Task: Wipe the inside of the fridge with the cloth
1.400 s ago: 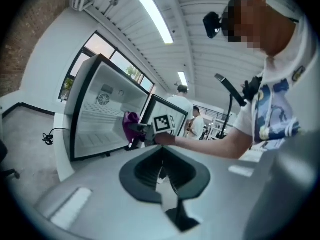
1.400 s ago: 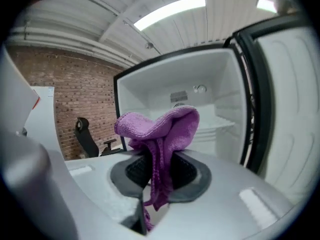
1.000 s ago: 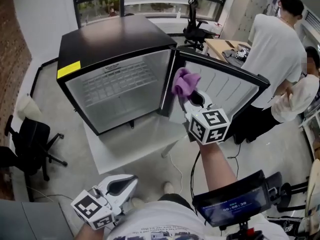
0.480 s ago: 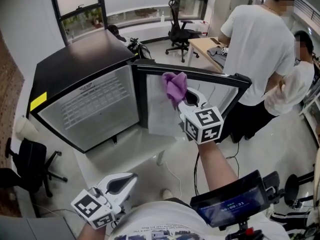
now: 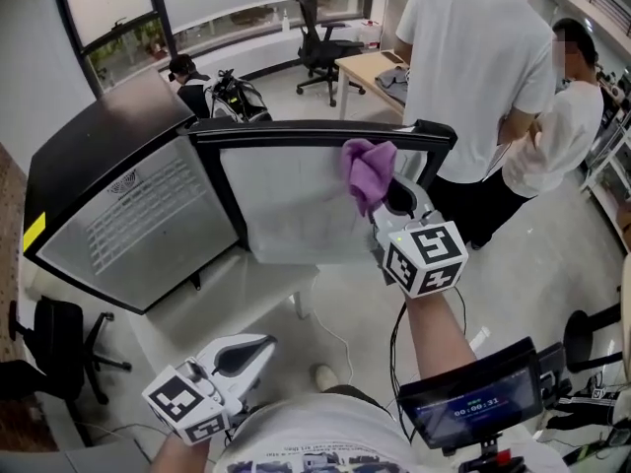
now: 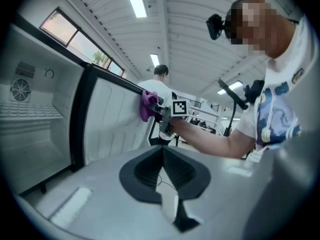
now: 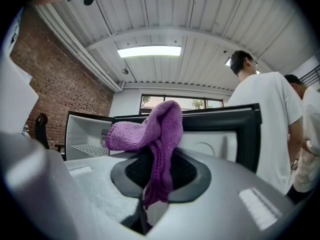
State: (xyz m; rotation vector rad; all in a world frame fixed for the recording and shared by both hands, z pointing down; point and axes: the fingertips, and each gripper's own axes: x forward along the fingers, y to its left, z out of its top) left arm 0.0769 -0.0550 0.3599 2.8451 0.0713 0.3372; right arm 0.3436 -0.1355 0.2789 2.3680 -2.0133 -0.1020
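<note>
The black fridge (image 5: 94, 146) stands open on a low white table (image 5: 237, 289), its white interior (image 5: 128, 230) with a wire shelf on show. Its door (image 5: 296, 205) is swung wide, the white inner liner facing me. My right gripper (image 5: 385, 197) is shut on a purple cloth (image 5: 368, 170), which it holds against the liner near the door's upper right corner. In the right gripper view the cloth (image 7: 155, 134) drapes out of the jaws before the door (image 7: 220, 134). My left gripper (image 5: 262, 344) hangs low by my waist, shut and holding nothing; from it I see the cloth (image 6: 147, 104).
Two people in white shirts (image 5: 473, 57) (image 5: 567, 136) stand close behind the door at the right. A wooden desk (image 5: 380, 72) and an office chair (image 5: 315, 28) are beyond. Another black chair (image 5: 49, 343) sits at the left. A small screen (image 5: 478, 397) hangs at my chest.
The head view has swung right, so the fridge now sits further left. My right gripper with the cloth has kept against the door liner, moving toward its upper right. The left gripper stayed put.
</note>
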